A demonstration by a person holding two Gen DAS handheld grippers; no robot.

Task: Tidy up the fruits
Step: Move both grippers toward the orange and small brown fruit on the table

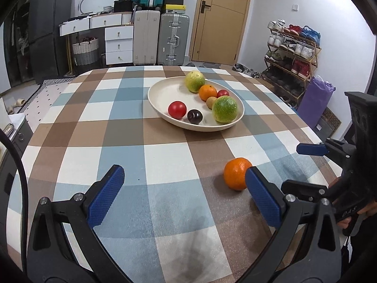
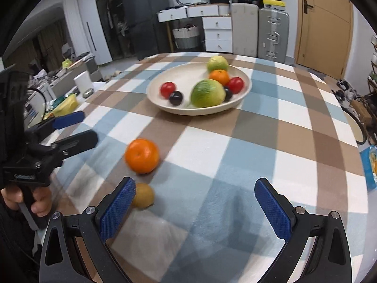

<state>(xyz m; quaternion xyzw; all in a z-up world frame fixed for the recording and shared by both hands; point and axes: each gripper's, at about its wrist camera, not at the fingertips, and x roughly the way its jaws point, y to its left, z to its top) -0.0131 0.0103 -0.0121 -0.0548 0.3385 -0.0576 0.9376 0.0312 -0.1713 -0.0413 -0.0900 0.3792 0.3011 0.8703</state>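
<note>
A loose orange lies on the checked tablecloth, just beyond my left gripper's right finger. A small tan fruit rests against the outer side of my right gripper's left finger. The cream plate farther back holds two green-yellow fruits, an orange, red tomatoes and dark plums. My left gripper is open over bare cloth. My right gripper is open too, with nothing between its pads. A hand holds the left gripper's handle.
The table's far edge runs behind the plate. Beyond it stand suitcases, white drawers and a door. A shoe rack is to the right, and cluttered low furniture to the left.
</note>
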